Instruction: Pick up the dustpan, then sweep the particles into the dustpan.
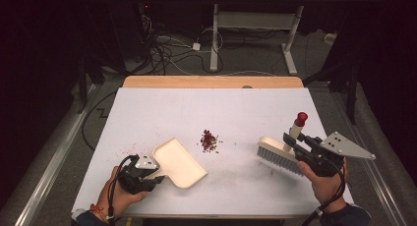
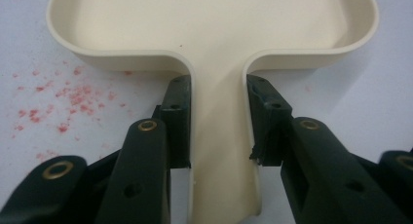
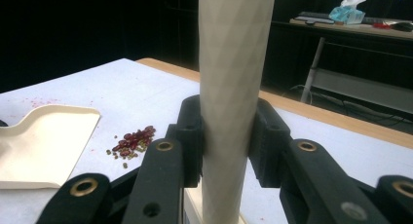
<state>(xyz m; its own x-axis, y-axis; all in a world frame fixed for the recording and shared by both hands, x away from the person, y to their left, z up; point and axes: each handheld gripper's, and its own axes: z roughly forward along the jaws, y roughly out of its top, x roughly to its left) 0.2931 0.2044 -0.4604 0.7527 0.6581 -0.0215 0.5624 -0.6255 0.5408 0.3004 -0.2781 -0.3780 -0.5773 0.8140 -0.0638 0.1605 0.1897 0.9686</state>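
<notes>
A cream dustpan [image 1: 178, 162] lies flat on the white table [image 1: 211, 108], its mouth toward the far left. My left gripper [image 1: 147, 179] is shut on the dustpan's handle [image 2: 219, 136], one jaw on each side. A small heap of dark red beans [image 1: 209, 140] sits mid-table between the two tools. A cream hand brush [image 1: 278, 155] with pale bristles rests on the table at the right, its handle upright with a red tip [image 1: 301, 118]. My right gripper [image 1: 294, 141] is shut on the brush's handle [image 3: 231, 87]. The dustpan [image 3: 41, 143] and beans [image 3: 131, 141] also show in the right gripper view.
Red dust specks [image 2: 63, 100] mark the table left of the dustpan. The table's wooden far edge [image 1: 211, 81] borders a dark floor with cables and a desk frame [image 1: 255, 24]. Metal rails run along both sides of the table.
</notes>
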